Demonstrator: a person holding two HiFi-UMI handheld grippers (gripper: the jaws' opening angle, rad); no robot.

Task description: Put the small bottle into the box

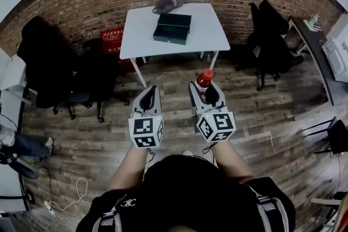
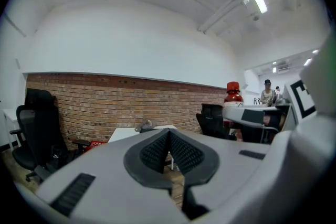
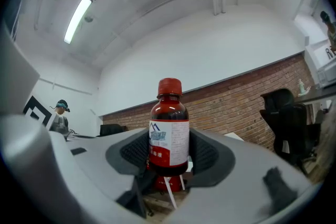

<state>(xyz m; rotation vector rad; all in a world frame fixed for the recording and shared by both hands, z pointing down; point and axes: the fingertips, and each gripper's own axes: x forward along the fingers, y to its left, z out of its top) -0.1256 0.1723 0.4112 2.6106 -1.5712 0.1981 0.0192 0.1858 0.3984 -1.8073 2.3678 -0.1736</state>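
Observation:
A small bottle [image 3: 169, 131] with a red cap, dark red liquid and a white label stands upright between the pads of my right gripper [image 3: 169, 153], which is shut on it. In the head view the small bottle [image 1: 204, 80] and right gripper [image 1: 207, 93] are held above the wooden floor, short of the table. My left gripper [image 1: 148, 96] hangs beside it, and in the left gripper view its pads meet with nothing between them: the left gripper [image 2: 169, 152] is shut. The dark box [image 1: 172, 28] lies open on the white table [image 1: 138, 35] ahead. The small bottle [image 2: 232, 93] also shows in the left gripper view at right.
A grey cloth-like object [image 1: 168, 4] lies at the table's far edge by the brick wall. Black office chairs [image 1: 81, 84] stand to the left and another chair [image 1: 269, 41] to the right. A red crate [image 1: 111, 41] sits left of the table. A desk [image 1: 312, 51] lines the right side.

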